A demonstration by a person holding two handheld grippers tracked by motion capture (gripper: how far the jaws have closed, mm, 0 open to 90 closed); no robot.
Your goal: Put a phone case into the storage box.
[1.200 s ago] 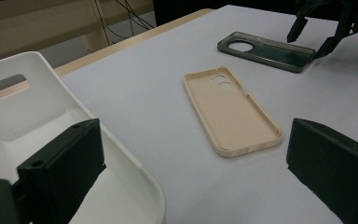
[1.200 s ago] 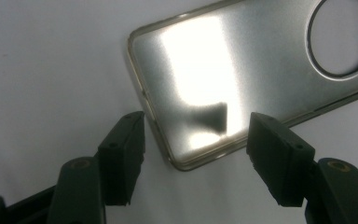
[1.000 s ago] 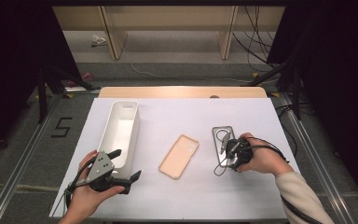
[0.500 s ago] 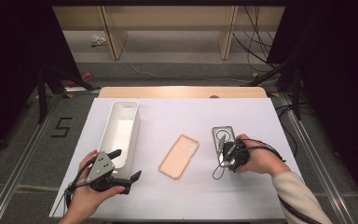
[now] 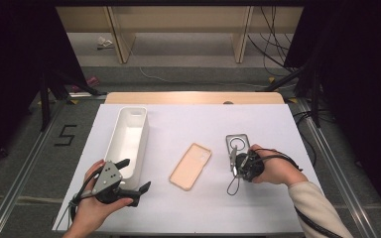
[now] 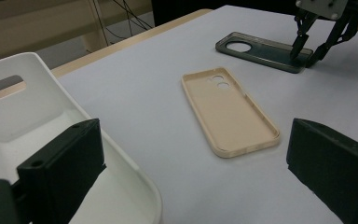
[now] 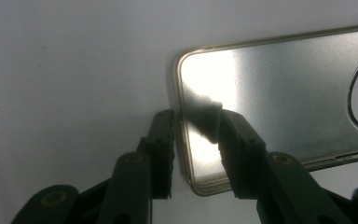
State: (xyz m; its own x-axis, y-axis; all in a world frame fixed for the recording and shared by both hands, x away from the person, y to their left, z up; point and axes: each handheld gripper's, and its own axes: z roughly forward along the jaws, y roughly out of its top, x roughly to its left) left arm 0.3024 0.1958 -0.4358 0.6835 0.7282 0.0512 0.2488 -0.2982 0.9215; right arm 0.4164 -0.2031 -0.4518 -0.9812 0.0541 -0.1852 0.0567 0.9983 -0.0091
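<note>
A dark translucent phone case (image 5: 238, 143) (image 6: 261, 49) (image 7: 284, 84) lies flat on the white table, right of centre. My right gripper (image 5: 234, 164) (image 6: 305, 57) (image 7: 195, 116) points down at its near end. The jaws have just been closing and straddle the case's thin rim, one outside and one inside, still with a gap. A beige phone case (image 5: 191, 166) (image 6: 228, 109) lies hollow side up mid-table. My left gripper (image 5: 134, 176) (image 6: 193, 123) stands open at the near end of a white bin (image 5: 129, 134) (image 6: 32, 70), one jaw over the bin's inside.
The table's white sheet (image 5: 188, 124) ends in a wooden strip (image 5: 193, 97) at the far edge. Metal rails and dark stands flank both sides, with cables (image 5: 273, 44) on the floor beyond. The person's forearms come in from the bottom.
The right gripper's jaws have drawn closer together over the dark case's near rim. The left hand and both cases have stayed where they were.
</note>
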